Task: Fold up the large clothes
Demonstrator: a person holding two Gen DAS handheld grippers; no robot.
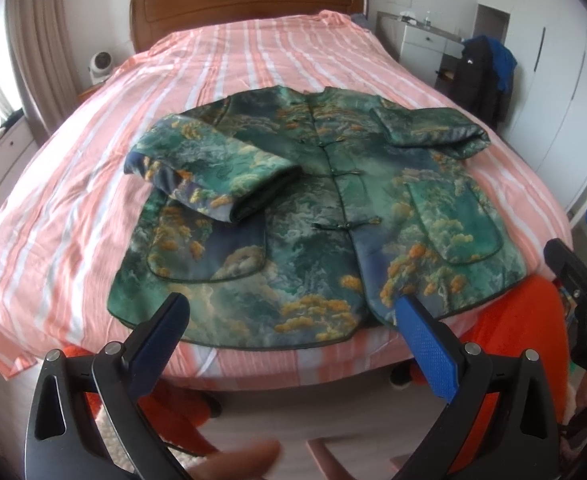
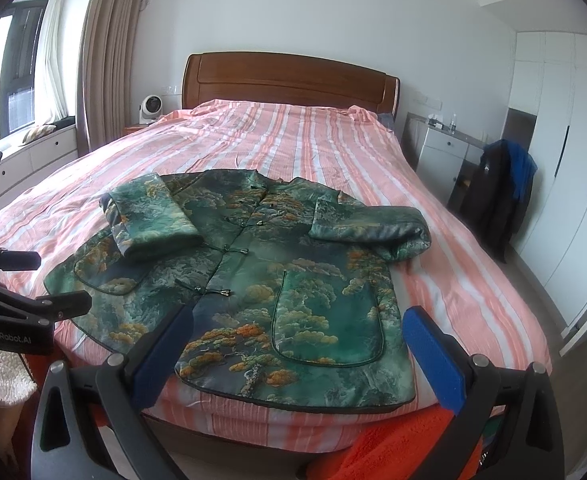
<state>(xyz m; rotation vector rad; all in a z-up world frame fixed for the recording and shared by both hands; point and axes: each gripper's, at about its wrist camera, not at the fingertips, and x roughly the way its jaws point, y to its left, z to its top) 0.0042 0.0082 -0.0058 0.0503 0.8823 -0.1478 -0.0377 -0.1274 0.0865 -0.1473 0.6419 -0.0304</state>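
A green padded jacket [image 1: 317, 216] with orange tree print lies face up, buttoned, on the near end of the bed; it also shows in the right wrist view [image 2: 253, 280]. Both sleeves are folded in over its front: the left sleeve [image 1: 213, 168] and the right sleeve [image 1: 429, 130]. My left gripper [image 1: 293, 312] is open and empty, held above the jacket's hem near the bed's foot. My right gripper [image 2: 297, 328] is open and empty, held above the jacket's lower right part and pocket. Each gripper shows at the other view's edge.
The bed has a pink striped sheet [image 1: 253, 52] and a wooden headboard [image 2: 289, 76]. An orange cloth [image 2: 393, 448] sits below the bed's foot. A white drawer unit [image 2: 441, 152] and a chair with dark clothes [image 2: 497, 200] stand right. A small fan [image 2: 151, 108] stands left.
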